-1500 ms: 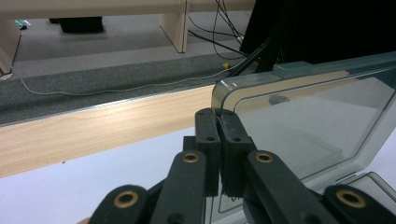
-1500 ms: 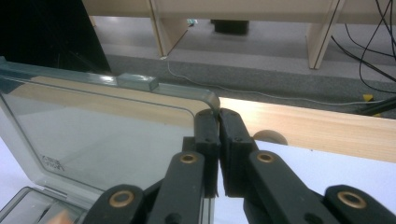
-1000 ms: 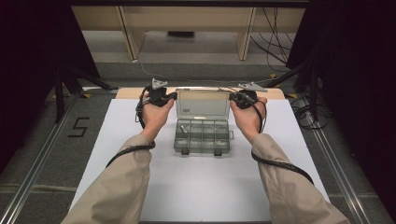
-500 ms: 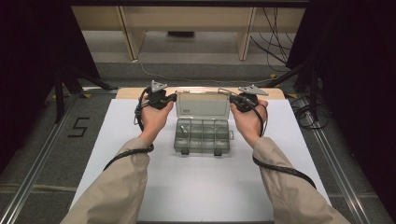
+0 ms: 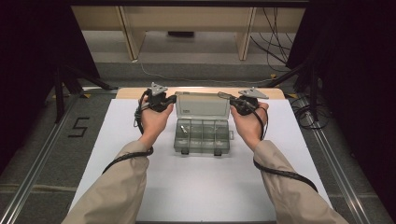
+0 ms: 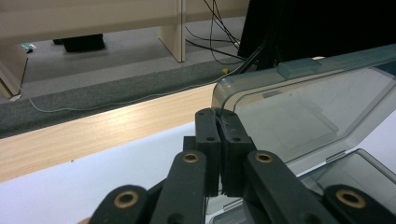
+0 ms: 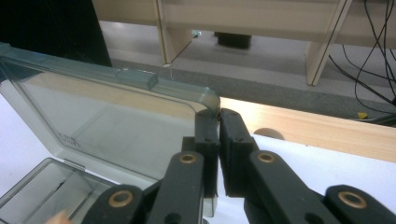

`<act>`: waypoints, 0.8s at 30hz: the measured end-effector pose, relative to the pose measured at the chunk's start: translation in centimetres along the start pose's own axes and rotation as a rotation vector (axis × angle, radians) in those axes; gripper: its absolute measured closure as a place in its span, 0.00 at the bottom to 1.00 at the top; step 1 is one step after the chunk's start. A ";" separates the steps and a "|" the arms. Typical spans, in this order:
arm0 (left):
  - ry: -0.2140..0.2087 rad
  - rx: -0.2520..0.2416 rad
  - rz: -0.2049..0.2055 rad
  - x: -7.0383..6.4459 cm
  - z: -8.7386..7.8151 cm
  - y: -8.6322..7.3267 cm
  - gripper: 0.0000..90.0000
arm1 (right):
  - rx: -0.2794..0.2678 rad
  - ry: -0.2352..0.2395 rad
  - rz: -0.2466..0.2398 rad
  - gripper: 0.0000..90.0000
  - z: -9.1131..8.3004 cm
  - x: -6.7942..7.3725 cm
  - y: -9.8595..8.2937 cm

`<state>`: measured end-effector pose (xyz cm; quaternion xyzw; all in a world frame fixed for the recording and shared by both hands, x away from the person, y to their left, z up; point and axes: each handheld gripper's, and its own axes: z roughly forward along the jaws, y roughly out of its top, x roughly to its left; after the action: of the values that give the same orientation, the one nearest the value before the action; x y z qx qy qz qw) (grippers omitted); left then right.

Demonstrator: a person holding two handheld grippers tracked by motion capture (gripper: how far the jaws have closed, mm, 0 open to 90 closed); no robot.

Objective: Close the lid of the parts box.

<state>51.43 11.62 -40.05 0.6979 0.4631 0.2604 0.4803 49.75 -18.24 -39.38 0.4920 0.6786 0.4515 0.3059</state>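
A clear plastic compartment box [image 5: 202, 137] lies open at the middle of the white table [image 5: 201, 186]. Its lid [image 5: 203, 106] is raised at the far side. My left gripper [image 5: 171, 99] is shut on the lid's left top corner, and my right gripper [image 5: 229, 99] is shut on its right top corner. In the left gripper view the closed left gripper [image 6: 218, 122] pinches the edge of the lid [image 6: 303, 107]. The right gripper view has the right gripper [image 7: 217, 122] clamped on the rounded corner of the lid [image 7: 107, 116]. A small metal part [image 5: 183, 129] lies in a left compartment.
A wooden strip [image 5: 135, 92] runs along the table's far edge, close behind the lid. Beyond it lies grey floor with cables [image 5: 275, 37] and pale furniture legs [image 5: 128, 30]. A "5" mark [image 5: 78, 127] sits on the floor at the left. Metal rails [image 5: 334, 163] flank the table.
Both hands have turned a little, so the grey plates on top of the grippers now show. The lid's corners stay in the jaws, and the box base has not shifted.
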 end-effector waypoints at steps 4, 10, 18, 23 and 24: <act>-0.003 -0.003 0.012 -0.1 -0.2 -0.1 0.97 | 0.005 0.000 -0.008 0.97 -0.3 0.1 -0.2; -0.006 -0.013 0.025 -0.2 -0.6 -0.5 0.97 | 0.001 0.006 -0.007 0.96 -0.8 0.3 -0.5; -0.009 -0.019 0.045 -0.3 -1.0 -0.8 0.97 | -0.011 0.016 -0.012 0.96 -1.3 0.4 -1.0; -0.010 -0.022 0.053 -0.4 -1.2 -1.0 0.97 | -0.019 0.018 -0.022 0.96 -1.6 0.5 -1.3; -0.012 -0.024 0.055 -0.4 -1.2 -1.0 0.97 | -0.016 0.011 -0.024 0.96 -1.7 0.5 -1.4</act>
<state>49.83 11.88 -40.45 0.7062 0.4376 0.2751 0.4838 47.54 -18.42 -39.89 0.4787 0.6826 0.4559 0.3116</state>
